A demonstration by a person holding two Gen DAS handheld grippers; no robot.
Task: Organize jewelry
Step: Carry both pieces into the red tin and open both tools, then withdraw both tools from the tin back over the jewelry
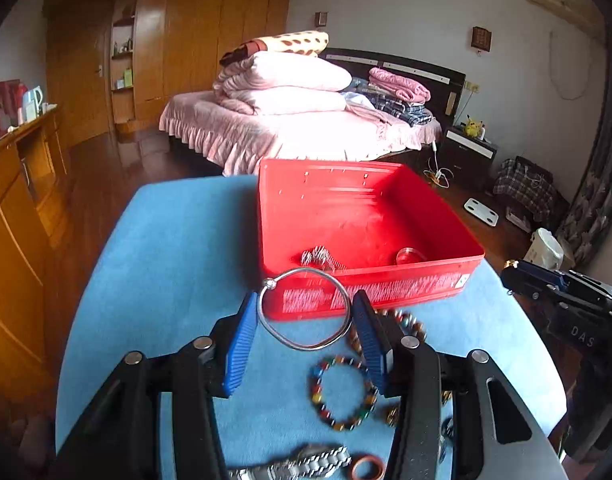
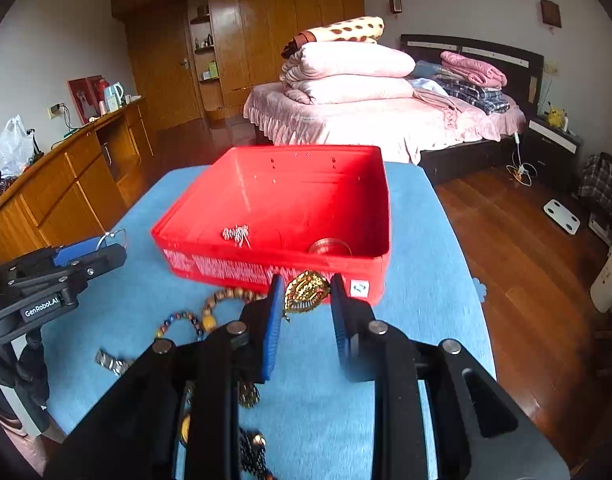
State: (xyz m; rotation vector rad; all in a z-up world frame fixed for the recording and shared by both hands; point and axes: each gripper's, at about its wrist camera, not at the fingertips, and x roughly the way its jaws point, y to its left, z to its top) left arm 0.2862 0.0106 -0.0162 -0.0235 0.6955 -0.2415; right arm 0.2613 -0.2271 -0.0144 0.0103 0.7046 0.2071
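Note:
A red box (image 1: 386, 288) (image 2: 209, 264) stands on the blue table (image 1: 165, 260) (image 2: 426, 280). It holds a silver clip (image 1: 320, 258) (image 2: 235, 234) and a clear bangle (image 1: 410, 256) (image 2: 330, 246). My left gripper (image 1: 303, 314) is shut on a silver bangle (image 1: 297, 344), held just before the box; the bangle also shows in the right wrist view (image 2: 111, 236). My right gripper (image 2: 308, 294) is shut on a gold ornament (image 2: 306, 292) near the box's front wall. The right gripper shows in the left wrist view (image 1: 518, 276), jaws unclear there.
On the table lie a multicoloured bead bracelet (image 1: 342, 396) (image 2: 177, 322), a wooden bead bracelet (image 2: 225, 298), a metal watch (image 1: 297, 466), a copper ring (image 1: 368, 468) and dark beads (image 2: 251, 452). A bed (image 1: 306, 128) stands beyond, a wooden cabinet (image 1: 21, 184) at the left.

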